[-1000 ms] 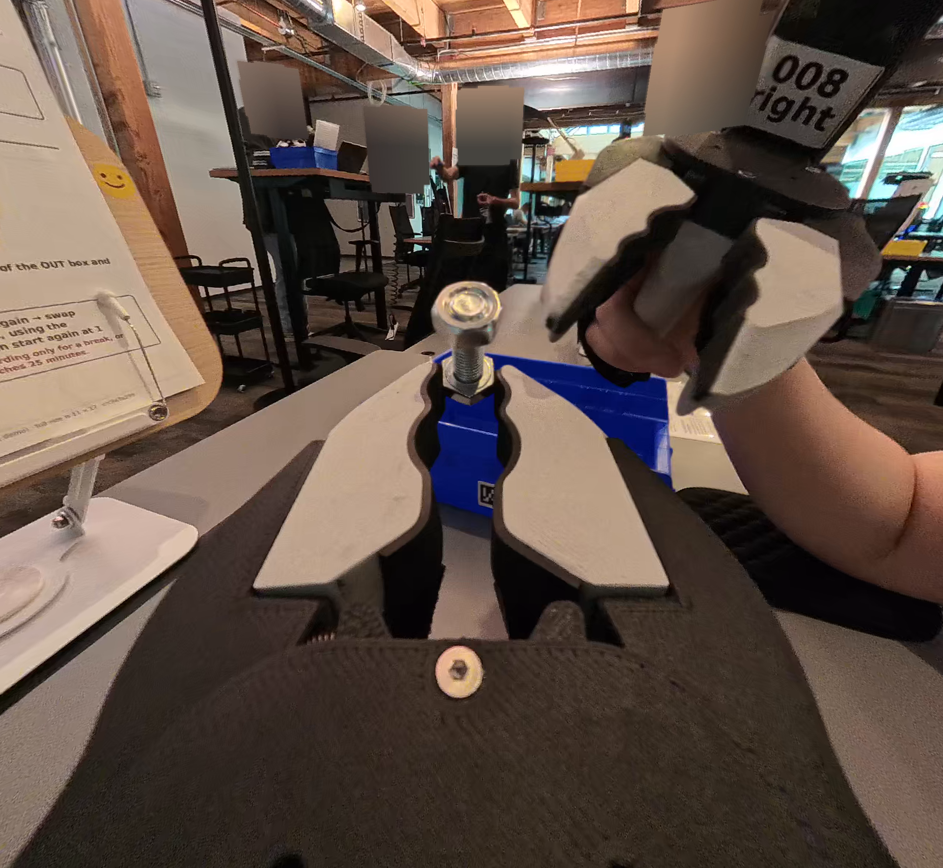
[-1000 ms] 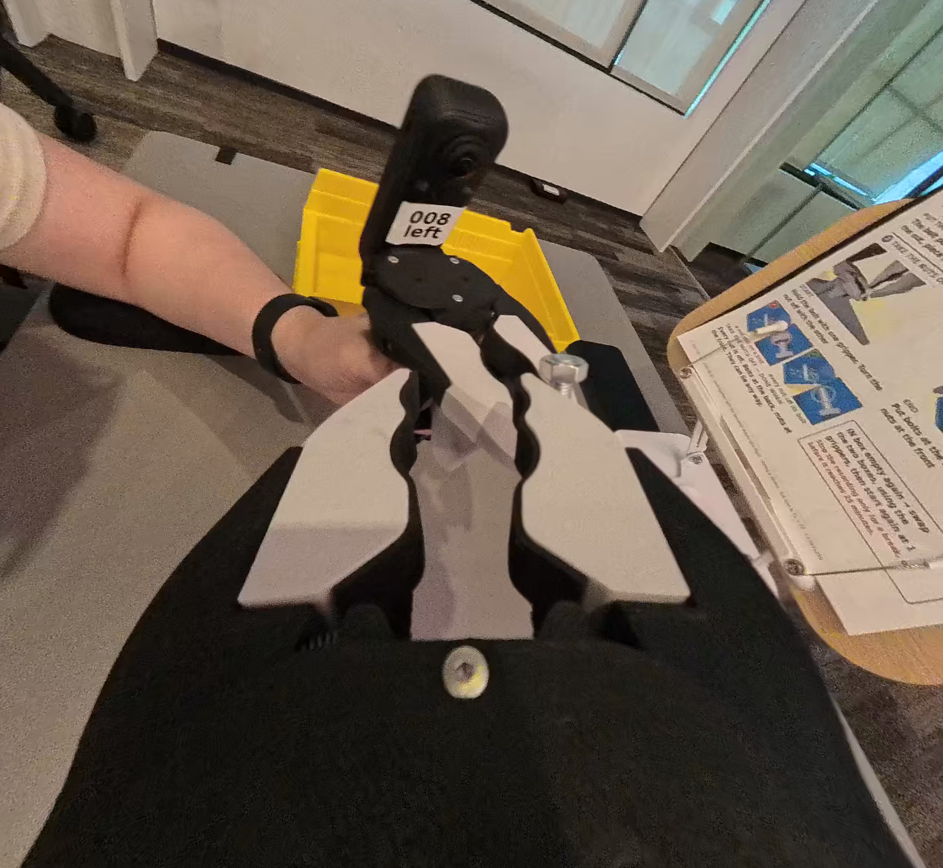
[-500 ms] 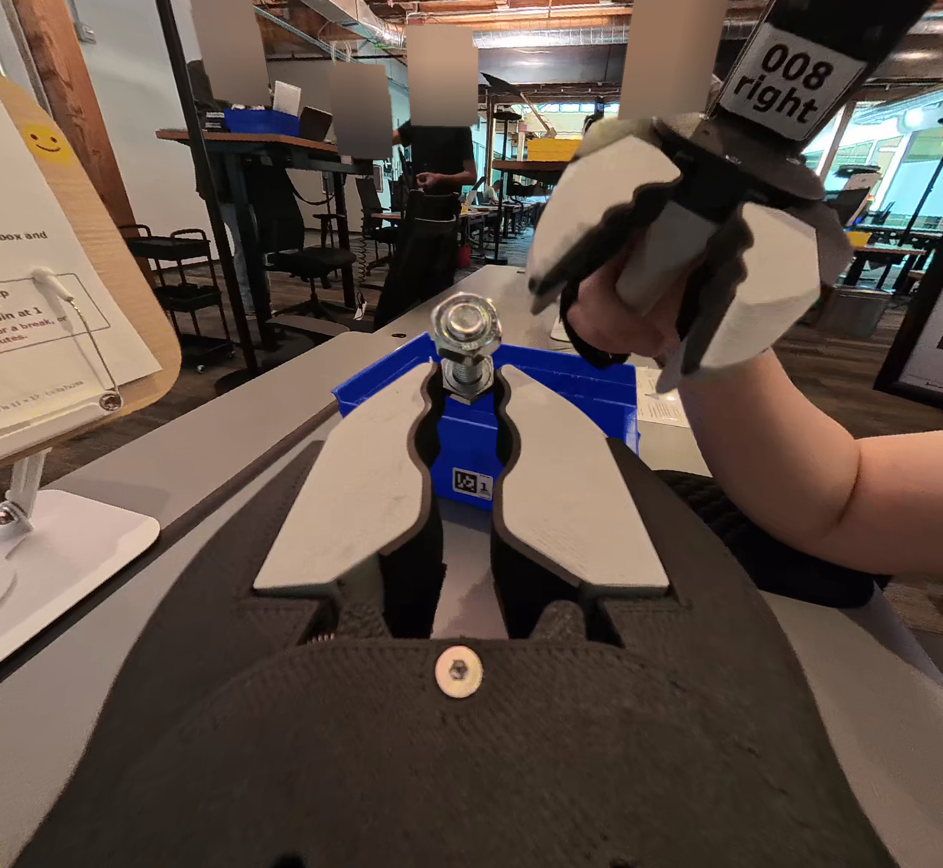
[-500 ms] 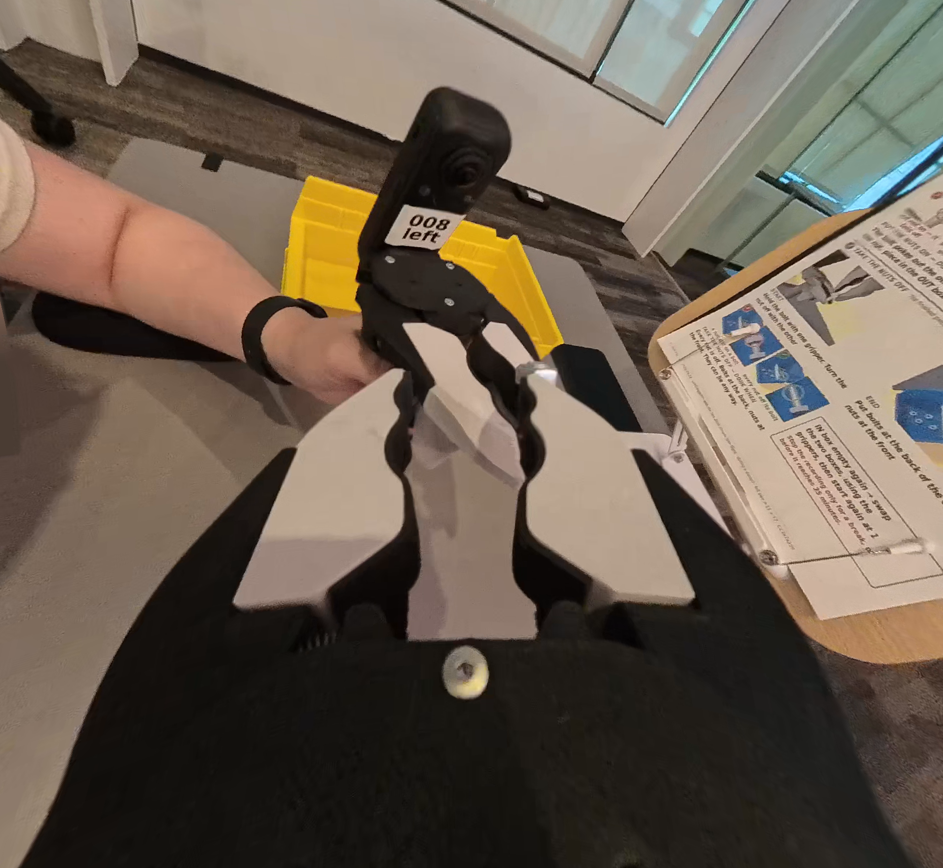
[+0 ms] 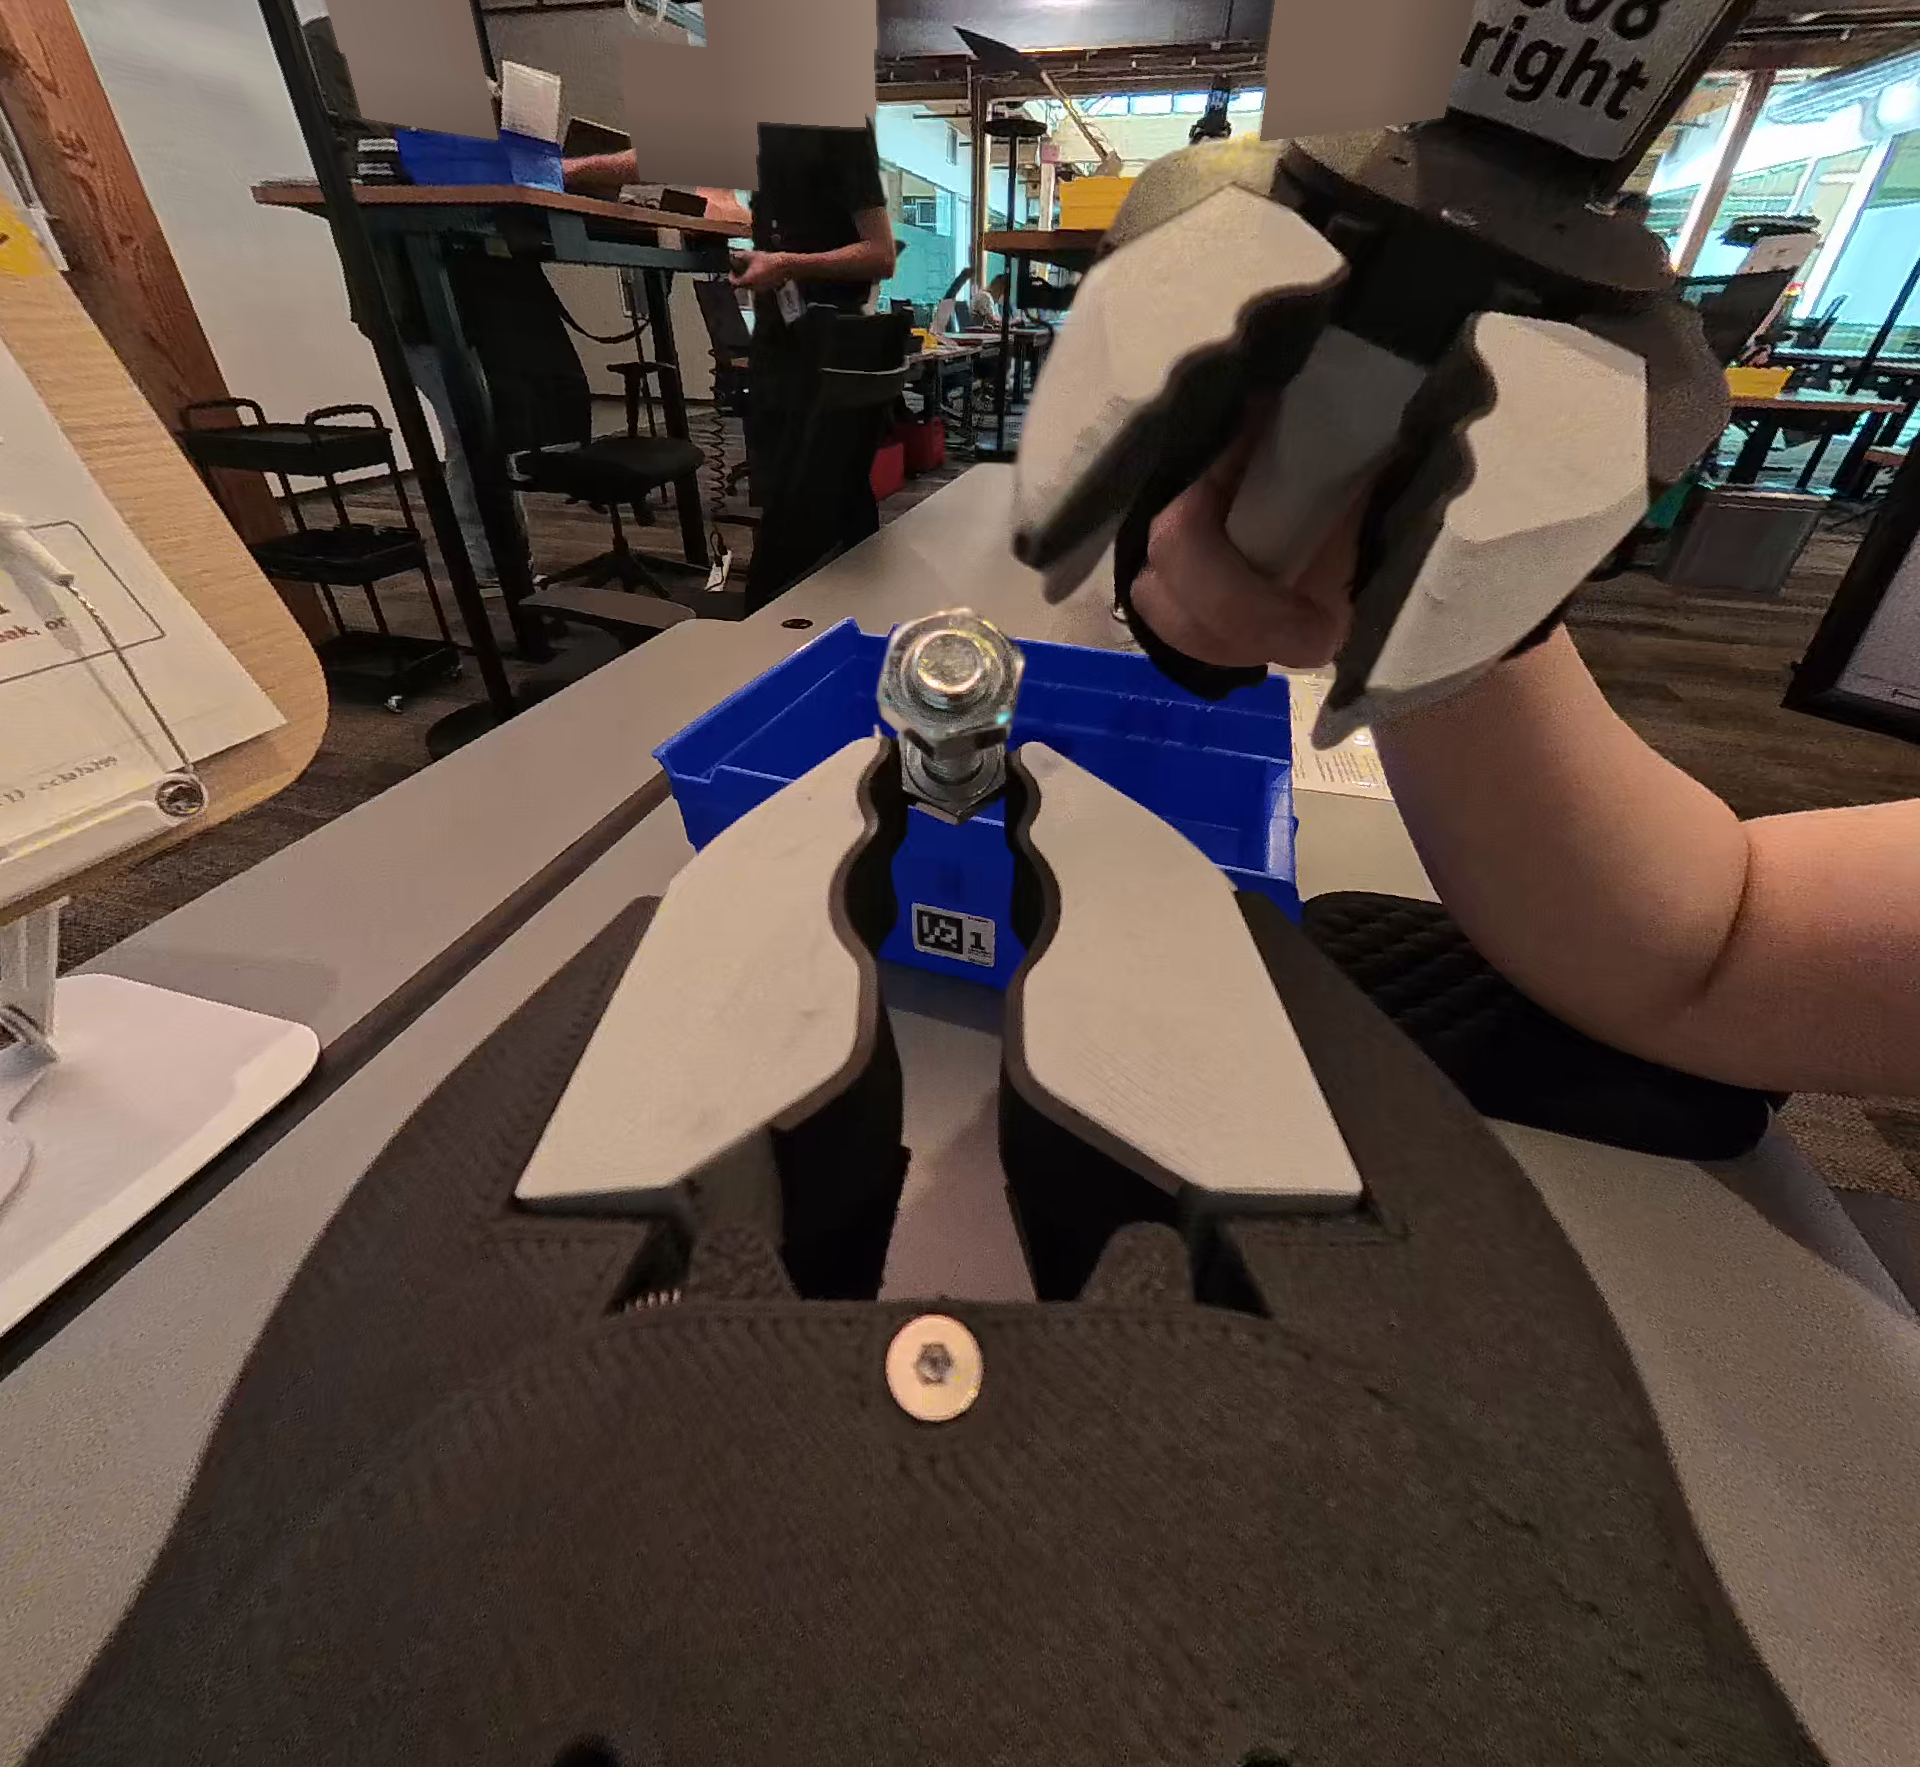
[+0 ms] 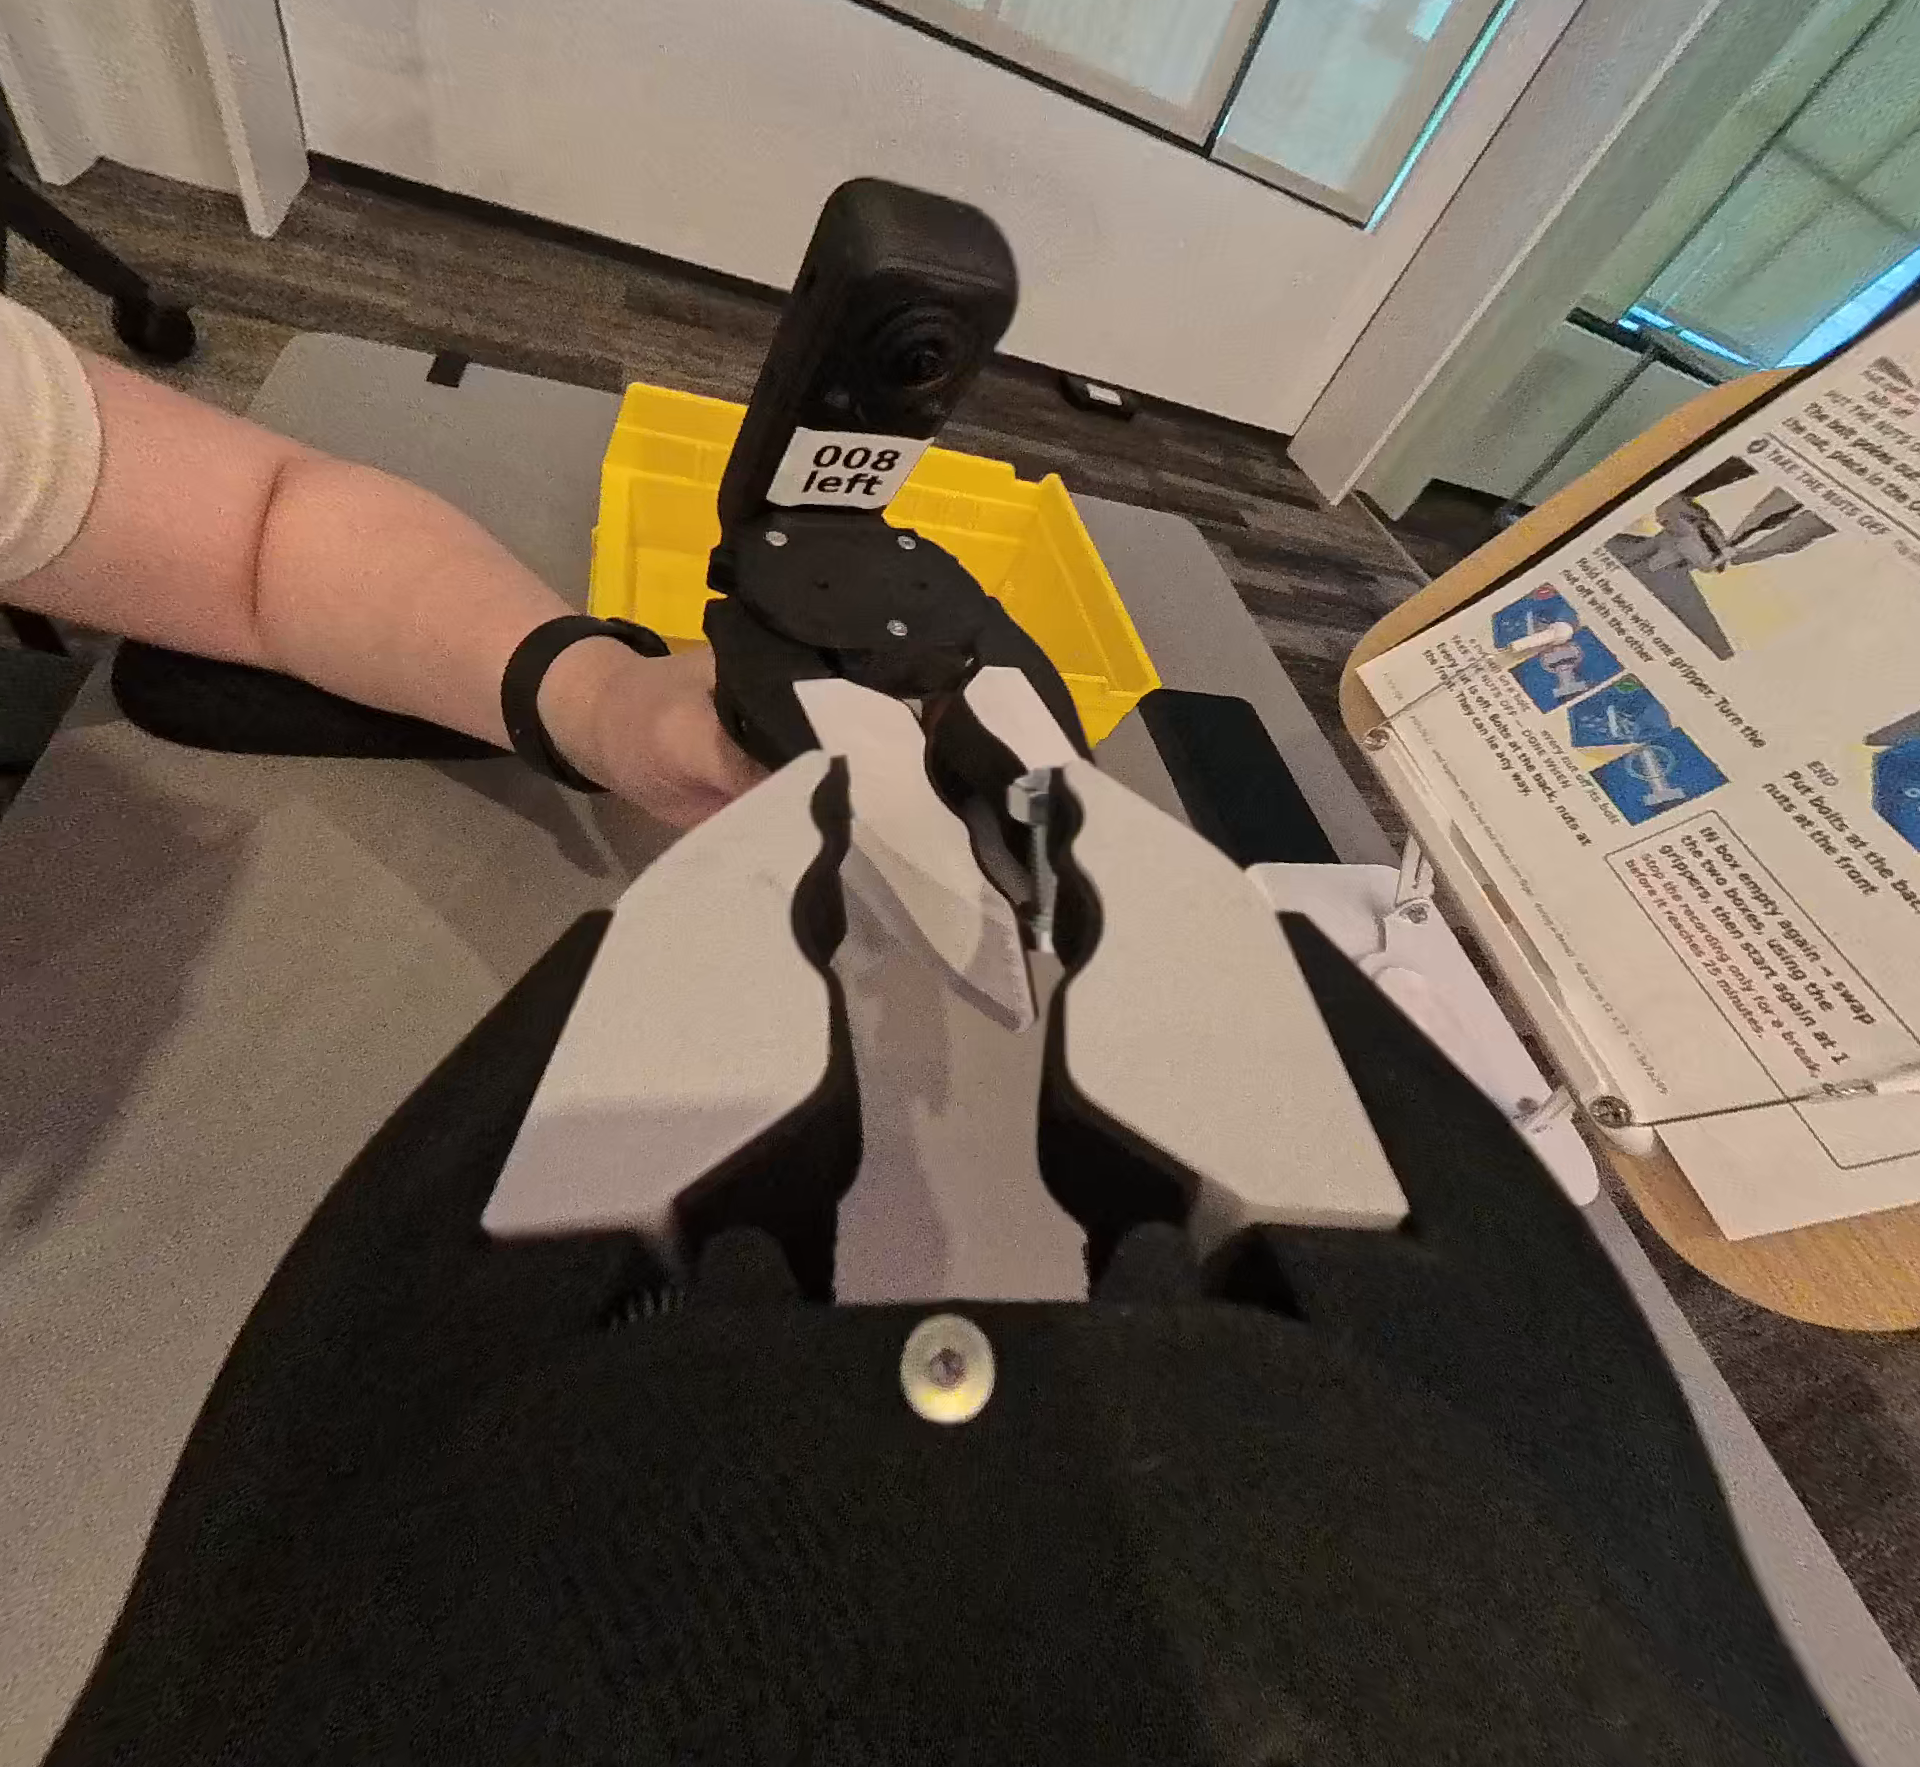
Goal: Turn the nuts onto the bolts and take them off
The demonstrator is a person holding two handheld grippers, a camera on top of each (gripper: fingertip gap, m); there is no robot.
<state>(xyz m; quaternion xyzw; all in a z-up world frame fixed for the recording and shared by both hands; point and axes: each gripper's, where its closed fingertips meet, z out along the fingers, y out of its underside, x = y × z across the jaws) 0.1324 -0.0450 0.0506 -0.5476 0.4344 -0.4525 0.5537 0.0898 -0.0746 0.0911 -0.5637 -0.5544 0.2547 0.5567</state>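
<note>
Here the left gripper (image 5: 940, 772) pinches the bolt (image 5: 945, 678); the right gripper (image 6: 940, 782), fingers spread, should close squarely on the nut (image 5: 943, 777) before turning.

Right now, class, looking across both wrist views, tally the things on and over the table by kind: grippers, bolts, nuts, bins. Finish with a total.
Grippers: 2, the left gripper and the right gripper
Bolts: 1, the bolt held in the left gripper
Nuts: 1, the nut on that bolt
Bins: 2, the blue bin and the yellow bin
Total: 6
</note>
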